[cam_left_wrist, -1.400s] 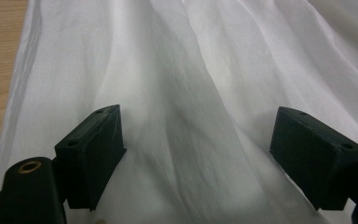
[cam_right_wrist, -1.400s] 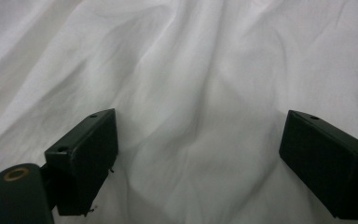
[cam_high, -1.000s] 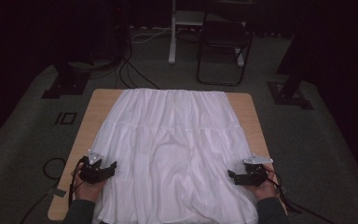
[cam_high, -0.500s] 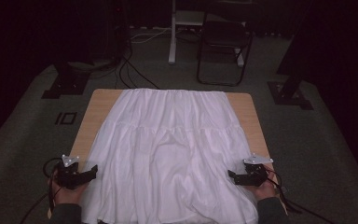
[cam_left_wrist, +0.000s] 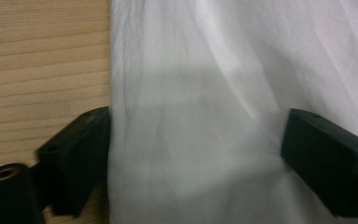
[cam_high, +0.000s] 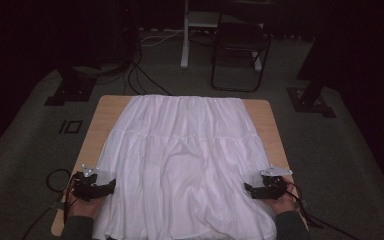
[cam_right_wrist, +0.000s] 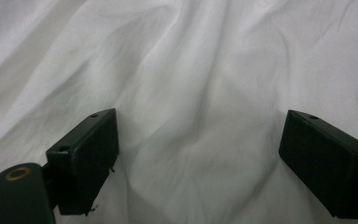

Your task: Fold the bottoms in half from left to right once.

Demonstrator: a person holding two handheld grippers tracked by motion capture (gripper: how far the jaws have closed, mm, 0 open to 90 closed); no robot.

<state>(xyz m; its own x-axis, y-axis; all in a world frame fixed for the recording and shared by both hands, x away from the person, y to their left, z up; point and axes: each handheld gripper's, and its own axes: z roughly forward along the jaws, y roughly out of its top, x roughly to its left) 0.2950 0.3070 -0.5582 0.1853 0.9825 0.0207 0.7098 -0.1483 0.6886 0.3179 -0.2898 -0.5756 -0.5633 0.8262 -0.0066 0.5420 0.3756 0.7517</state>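
Nearest to us, we hold the left gripper (cam_high: 111,184) at the left edge of the white garment (cam_high: 185,165), and its jaws, which have just been opening, now stand wide apart. In the left gripper view the cloth's edge lies between the two black jaws with the wooden table (cam_left_wrist: 37,70) bare beside it, and the pads do not press on the fabric. On the other side we hold the right gripper (cam_high: 249,190) at the garment's right edge, pointing inward over the cloth. In the right gripper view its jaws are also spread wide above rumpled white folds, clamping nothing. Our left hand (cam_high: 82,202) and right hand (cam_high: 282,202) come in from the near edge of the table, each with a dark sleeve behind it. The garment lies spread flat over most of the table, its near hem hanging over the front edge and its narrower end reaching the far edge. Beyond the table, on the dark floor, stand a folding chair (cam_high: 240,55) and a pale upright post (cam_high: 185,35), with cables (cam_high: 140,75) trailing nearby.
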